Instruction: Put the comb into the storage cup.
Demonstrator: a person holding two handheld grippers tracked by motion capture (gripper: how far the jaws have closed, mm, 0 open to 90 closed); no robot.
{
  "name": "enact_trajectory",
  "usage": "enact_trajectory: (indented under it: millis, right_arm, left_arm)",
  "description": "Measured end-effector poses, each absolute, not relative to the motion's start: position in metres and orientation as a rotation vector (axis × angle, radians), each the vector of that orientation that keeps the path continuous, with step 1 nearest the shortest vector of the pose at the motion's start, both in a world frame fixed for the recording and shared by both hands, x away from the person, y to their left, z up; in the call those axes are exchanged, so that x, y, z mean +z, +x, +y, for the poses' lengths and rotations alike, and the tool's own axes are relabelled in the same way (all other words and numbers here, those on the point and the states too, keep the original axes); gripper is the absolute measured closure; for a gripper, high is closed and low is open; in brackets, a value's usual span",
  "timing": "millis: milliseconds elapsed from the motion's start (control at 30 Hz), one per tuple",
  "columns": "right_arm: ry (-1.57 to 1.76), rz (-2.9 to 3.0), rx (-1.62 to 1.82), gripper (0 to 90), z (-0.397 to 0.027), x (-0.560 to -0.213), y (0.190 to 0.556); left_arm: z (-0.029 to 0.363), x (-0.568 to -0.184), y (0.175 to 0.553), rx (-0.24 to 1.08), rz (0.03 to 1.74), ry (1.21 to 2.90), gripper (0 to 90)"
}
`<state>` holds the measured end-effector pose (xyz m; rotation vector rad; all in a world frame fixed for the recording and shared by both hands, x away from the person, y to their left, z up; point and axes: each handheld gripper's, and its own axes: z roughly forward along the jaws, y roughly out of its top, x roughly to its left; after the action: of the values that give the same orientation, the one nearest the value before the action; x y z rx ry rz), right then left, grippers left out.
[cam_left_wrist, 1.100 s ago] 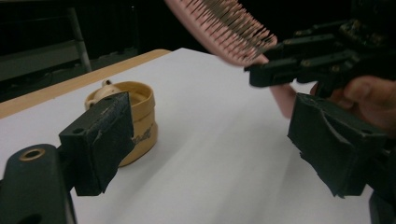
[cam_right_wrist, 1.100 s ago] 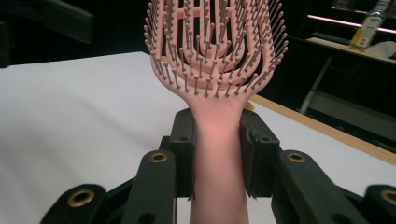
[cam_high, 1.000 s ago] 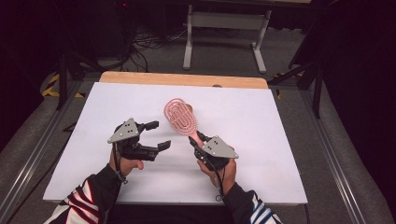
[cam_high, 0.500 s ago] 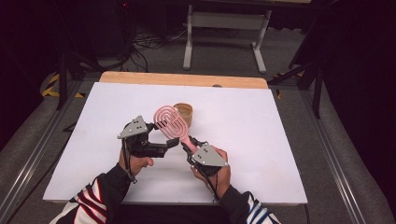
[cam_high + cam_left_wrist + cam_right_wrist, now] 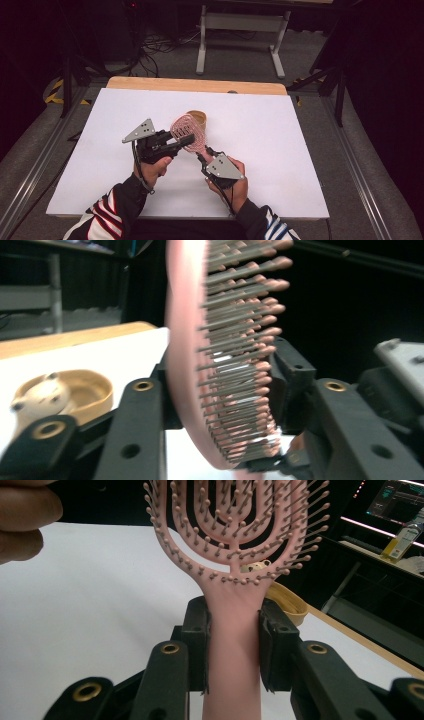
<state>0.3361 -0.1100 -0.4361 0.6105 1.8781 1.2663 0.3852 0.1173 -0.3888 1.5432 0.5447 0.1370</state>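
Note:
A pink hairbrush [image 5: 187,131] with an open, looped head is held up over the white table [image 5: 300,150]. My right gripper [image 5: 202,156] is shut on its handle [image 5: 232,630], with a pad pressed on each side. My left gripper [image 5: 189,141] comes in from the left and its jaws have just been closing on the brush head [image 5: 185,365]. One pad sits on the pink back and the other against the bristle tips. The left gripper [image 5: 225,385] is now shut on the head.
A small tan round dish [image 5: 198,118] with a little pale figure in it [image 5: 42,392] sits on the table just behind the brush. A wooden strip [image 5: 195,84] runs along the table's far edge. A grey metal stand [image 5: 240,22] and cables lie beyond it.
The brush head swung left and lower, uncovering the tan dish. My left gripper moved right to meet it and closed on the head. The right hand shifted slightly toward the near edge.

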Motion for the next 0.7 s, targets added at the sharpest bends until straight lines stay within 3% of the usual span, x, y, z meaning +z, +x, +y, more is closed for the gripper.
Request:
enact_trajectory:
  millis: [167, 267, 367, 467, 700]
  right_arm:
    - [0.635, 1.868, 1.289, 68.2, -0.115, -0.434, 0.337]
    - [0.658, 1.867, 1.315, 53.0, -0.122, -0.432, 0.335]
    - [0.643, 1.877, 1.338, 52.3, -0.129, -0.43, 0.332]
    - [0.617, 1.872, 1.339, 40.7, -0.147, -0.426, 0.327]
    - [0.656, 1.829, 1.332, 30.8, -0.176, -0.42, 0.324]
  left_arm:
    - [0.11, -0.382, 0.384, 0.15, 0.519, 1.558, 63.2]
    - [0.109, -0.367, 0.387, 0.198, 0.506, 1.57, 63.5]
    - [0.112, -0.356, 0.389, 0.219, 0.501, 1.57, 63.7]
    - [0.117, -0.337, 0.392, 0.279, 0.485, 1.577, 63.8]
    - [0.121, -0.313, 0.397, 0.333, 0.446, 1.572, 63.9]
